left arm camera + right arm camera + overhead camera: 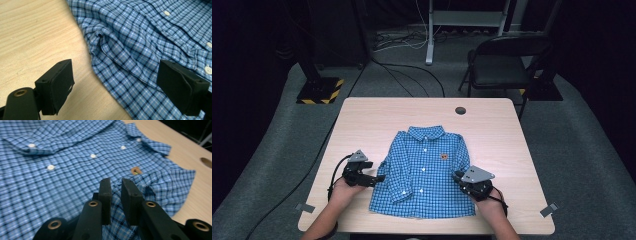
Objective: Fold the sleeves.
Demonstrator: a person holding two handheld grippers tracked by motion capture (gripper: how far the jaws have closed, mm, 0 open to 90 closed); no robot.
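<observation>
Table (362,112): shirt (424,170) flat; right tongs (115,192) pinch sleeve fold; left tongs (115,82) wide open, straddling other sleeve edge.

Wooden table (492,125), black chair (504,62)

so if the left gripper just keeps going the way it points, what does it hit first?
Probably the blue checked shirt: the left gripper has its jaws open, aimed at the folded sleeve edge lying on the table. Depth is unclear, so it could skim the tabletop first.
</observation>
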